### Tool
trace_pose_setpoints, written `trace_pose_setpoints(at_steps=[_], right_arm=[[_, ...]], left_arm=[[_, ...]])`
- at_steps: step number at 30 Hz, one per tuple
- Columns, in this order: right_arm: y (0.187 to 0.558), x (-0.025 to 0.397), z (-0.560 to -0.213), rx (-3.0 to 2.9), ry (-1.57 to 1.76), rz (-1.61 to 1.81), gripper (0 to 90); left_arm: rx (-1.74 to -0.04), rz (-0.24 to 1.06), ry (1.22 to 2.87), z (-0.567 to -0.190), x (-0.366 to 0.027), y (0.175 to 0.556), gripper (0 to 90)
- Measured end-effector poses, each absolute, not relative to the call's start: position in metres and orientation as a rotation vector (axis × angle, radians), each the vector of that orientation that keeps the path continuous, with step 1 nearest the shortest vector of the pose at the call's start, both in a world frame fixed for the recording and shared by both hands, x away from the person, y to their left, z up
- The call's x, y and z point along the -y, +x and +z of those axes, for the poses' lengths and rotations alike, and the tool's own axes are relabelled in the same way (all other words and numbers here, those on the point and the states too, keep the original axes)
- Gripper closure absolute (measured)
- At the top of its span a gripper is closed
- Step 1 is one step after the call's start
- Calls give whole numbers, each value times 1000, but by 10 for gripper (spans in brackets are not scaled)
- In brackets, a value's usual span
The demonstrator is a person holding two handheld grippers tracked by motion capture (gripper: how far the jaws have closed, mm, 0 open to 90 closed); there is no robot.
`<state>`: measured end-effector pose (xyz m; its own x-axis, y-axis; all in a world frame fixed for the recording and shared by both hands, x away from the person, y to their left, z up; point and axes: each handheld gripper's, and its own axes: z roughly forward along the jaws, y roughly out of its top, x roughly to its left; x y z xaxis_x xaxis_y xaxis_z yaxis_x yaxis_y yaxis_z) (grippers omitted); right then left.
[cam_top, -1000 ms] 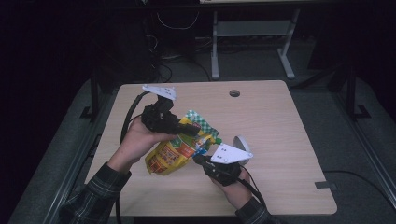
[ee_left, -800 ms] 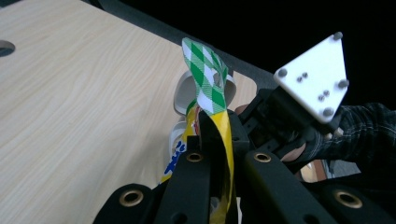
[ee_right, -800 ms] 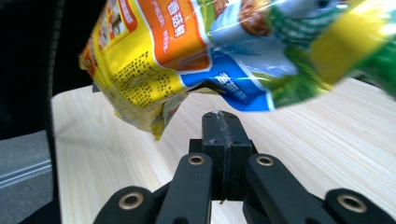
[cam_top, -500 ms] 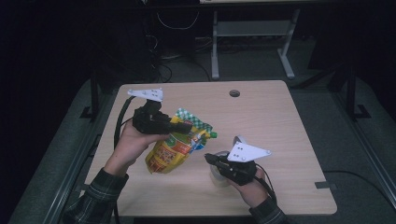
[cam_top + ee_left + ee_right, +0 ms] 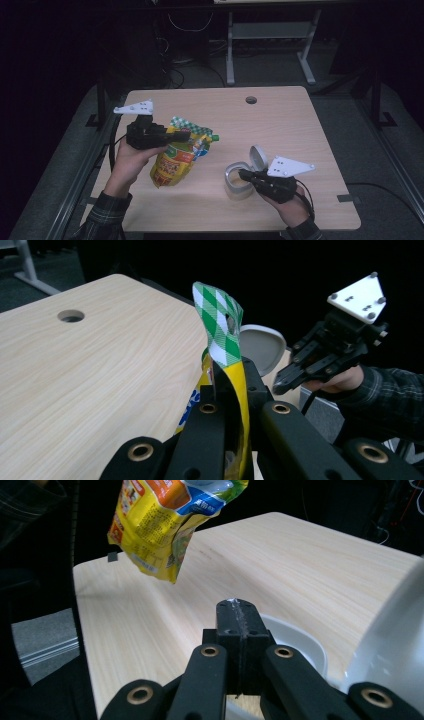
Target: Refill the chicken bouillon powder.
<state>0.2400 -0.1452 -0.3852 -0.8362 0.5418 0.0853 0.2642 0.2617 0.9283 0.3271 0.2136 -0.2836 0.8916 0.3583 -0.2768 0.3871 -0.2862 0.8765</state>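
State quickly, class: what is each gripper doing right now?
Left gripper: shut on the snack pouch, lifted.
Right gripper: shut, empty, over the white container.

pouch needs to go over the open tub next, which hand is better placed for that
Left. The left gripper already has its jaws clamped on the pouch top, holding it lifted off the table. The right gripper, jaws shut, sits at the tub rim.

In the left gripper view the pouch (image 5: pixel 235 385) is mostly hidden behind the left gripper (image 5: pixel 227 405), its lower part cut off; in the right gripper view its top runs past the upper edge, and its print is too blurred to read; the white container (image 5: pixel 295 645) is cut off at right.
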Motion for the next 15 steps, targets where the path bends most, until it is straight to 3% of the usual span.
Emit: trace_pose_setpoints(at_steps=[15], right_arm=[[224,174,-392,-2282,752,1608,898]], left_arm=[[-649,101,1852,-312,-240,340,900]])
